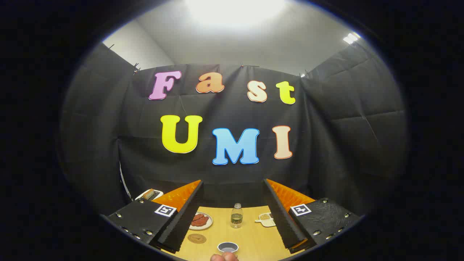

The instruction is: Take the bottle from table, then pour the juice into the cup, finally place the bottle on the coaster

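A small clear bottle [236,215] with a little yellowish juice stands upright on the wooden table [250,235], beyond my fingers and between their lines. A grey cup [228,247] sits nearer, just ahead of the fingers, with a person's fingertip [224,257] touching its near side. A round brown coaster [197,238] lies left of the cup, close to the left finger [181,221]. My gripper [233,217] is open wide, holding nothing, well above the table.
A white plate with red food [200,220] lies left of the bottle, partly behind the left finger. A small dish with grains [266,219] sits right of the bottle by the right finger. A toaster-like object [149,194] stands at the far left.
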`<state>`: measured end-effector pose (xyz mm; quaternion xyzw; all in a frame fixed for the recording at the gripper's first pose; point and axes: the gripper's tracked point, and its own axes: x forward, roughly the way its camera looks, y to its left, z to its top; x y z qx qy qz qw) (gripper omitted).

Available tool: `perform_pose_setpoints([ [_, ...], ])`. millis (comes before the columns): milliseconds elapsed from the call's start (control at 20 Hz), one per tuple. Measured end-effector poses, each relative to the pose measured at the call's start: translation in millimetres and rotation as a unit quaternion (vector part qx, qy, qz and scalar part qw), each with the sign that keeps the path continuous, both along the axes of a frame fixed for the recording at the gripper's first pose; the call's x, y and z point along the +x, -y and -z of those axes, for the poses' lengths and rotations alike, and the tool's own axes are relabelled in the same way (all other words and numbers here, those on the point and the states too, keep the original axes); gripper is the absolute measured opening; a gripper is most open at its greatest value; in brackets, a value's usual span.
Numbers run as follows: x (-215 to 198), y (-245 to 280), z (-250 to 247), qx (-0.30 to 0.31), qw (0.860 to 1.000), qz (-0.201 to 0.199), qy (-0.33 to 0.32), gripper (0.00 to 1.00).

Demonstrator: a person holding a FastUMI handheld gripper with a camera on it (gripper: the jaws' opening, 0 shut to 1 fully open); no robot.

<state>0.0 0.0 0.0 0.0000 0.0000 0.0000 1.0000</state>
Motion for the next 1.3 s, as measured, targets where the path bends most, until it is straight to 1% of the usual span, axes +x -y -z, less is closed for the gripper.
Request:
perform_pose_setpoints([
  [350, -2, -11, 5, 0.002, 1.000, 0.008, -0.010, 0.99],
  [650, -11, -25, 22, -0.013, 1.000, 0.019, -0.017, 0.99],
  [800, -10, -30, 23, -0.018, 0.999, 0.024, -0.010, 0.99],
  [900, -4, -32, 23, -0.017, 1.000, 0.022, -0.005, 0.99],
  [1100, 8, -36, 22, -0.007, 1.000, -0.003, 0.000, 0.99],
  [1200, 12, -33, 20, 0.001, 1.000, -0.008, 0.007, 0.99],
  [1300, 13, -39, 32, 0.002, 1.000, -0.023, 0.007, 0.99],
])
